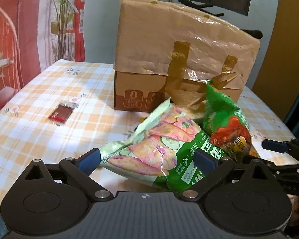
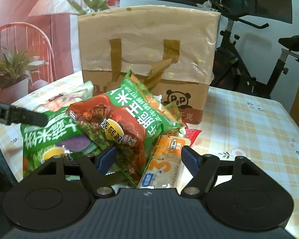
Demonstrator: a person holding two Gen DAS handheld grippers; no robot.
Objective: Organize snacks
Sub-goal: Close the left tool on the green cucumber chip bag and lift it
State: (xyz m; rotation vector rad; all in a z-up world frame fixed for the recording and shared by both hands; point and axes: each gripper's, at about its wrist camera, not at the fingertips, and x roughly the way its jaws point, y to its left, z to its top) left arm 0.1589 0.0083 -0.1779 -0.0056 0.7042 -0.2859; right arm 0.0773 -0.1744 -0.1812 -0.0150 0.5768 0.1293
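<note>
Plainly, little is sorted: the snack packets lie heaped on the checked tablecloth [image 2: 249, 119] before the cardboard box [image 2: 147, 49]. The left gripper [image 1: 147, 159] gapes around the cucumber crisp bag [image 1: 149, 149], unpinched. The right gripper [image 2: 148, 159] brackets the red-and-green packet [image 2: 119, 123]; its grip I cannot tell.

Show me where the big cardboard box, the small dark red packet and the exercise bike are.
cardboard box [image 1: 141, 83]: left wrist view, bare front wall under the taped plastic.
small dark red packet [image 1: 60, 114]: left wrist view, middle of its wrapper.
exercise bike [image 2: 293, 42]: right wrist view, on its black saddle.
</note>
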